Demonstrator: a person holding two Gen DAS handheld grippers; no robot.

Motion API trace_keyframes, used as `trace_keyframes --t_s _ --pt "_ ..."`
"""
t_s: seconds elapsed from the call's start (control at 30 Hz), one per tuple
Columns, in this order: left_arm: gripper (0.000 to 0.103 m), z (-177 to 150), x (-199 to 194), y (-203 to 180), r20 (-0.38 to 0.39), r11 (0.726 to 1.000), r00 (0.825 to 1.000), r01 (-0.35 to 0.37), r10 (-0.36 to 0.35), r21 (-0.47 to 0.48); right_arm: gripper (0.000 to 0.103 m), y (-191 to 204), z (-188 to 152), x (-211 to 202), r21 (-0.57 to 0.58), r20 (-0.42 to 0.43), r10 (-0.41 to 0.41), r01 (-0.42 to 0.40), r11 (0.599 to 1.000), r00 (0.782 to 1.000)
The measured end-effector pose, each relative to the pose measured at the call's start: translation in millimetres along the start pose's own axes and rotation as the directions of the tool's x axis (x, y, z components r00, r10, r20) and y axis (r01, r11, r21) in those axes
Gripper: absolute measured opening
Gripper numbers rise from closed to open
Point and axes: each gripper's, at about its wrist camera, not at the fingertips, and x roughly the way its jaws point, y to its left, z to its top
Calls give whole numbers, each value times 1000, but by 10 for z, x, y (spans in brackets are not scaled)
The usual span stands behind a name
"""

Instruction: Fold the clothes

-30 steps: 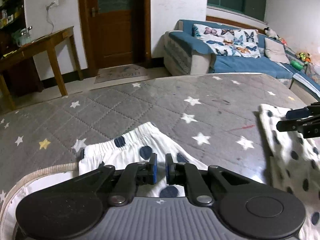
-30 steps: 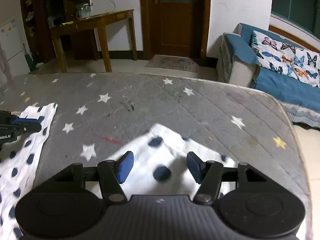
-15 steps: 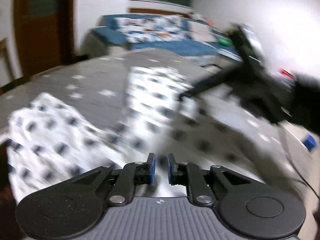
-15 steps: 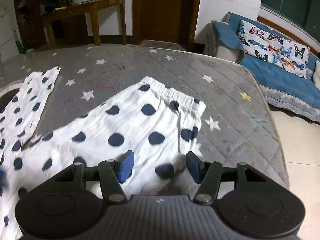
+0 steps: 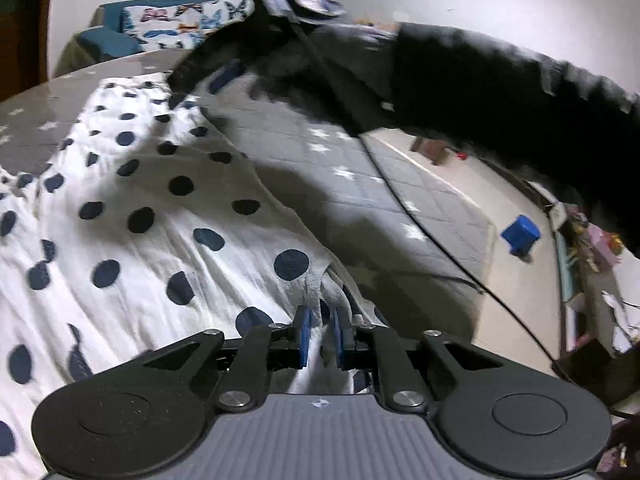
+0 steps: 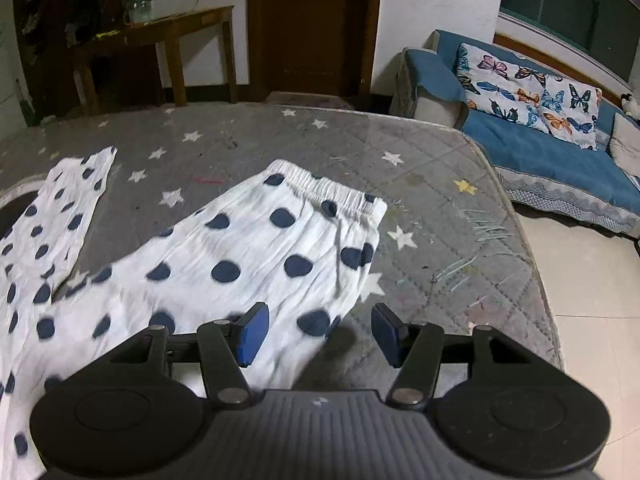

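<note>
White trousers with navy dots (image 6: 248,248) lie spread on the grey star-print mattress (image 6: 432,208), with the elastic waistband (image 6: 320,186) at the far end and one leg (image 6: 60,208) off to the left. My left gripper (image 5: 322,338) is shut on a bunched edge of the trousers (image 5: 168,216), and white cloth shows between its blue pads. My right gripper (image 6: 320,334) stands open just over the near right edge of the trousers, gripping nothing. In the left wrist view the right gripper (image 5: 212,80) and a dark sleeve (image 5: 480,92) reach in from the upper right.
The mattress edge (image 6: 532,264) drops to a tiled floor on the right. A blue sofa with butterfly cushions (image 6: 532,120), a wooden table (image 6: 180,32) and a door (image 6: 312,28) stand beyond. A black cable (image 5: 420,224) crosses the mattress; a blue box (image 5: 520,236) sits on the floor.
The left gripper swung fast to the right across the trousers and now has cloth between its pads. The right gripper drew back from the waistband, so more of the trousers shows.
</note>
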Motion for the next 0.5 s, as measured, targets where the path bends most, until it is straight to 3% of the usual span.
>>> trace_keyframes --t_s 0.2,0.5 --pt "13 -65 6 -58 12 998 999 50 -49 -26 57 -46 92 156 28 25 -6 5 1000 1000" --pt "17 -110 -128 32 32 995 998 62 -59 -83 55 -115 219 434 56 42 -93 90 994 995"
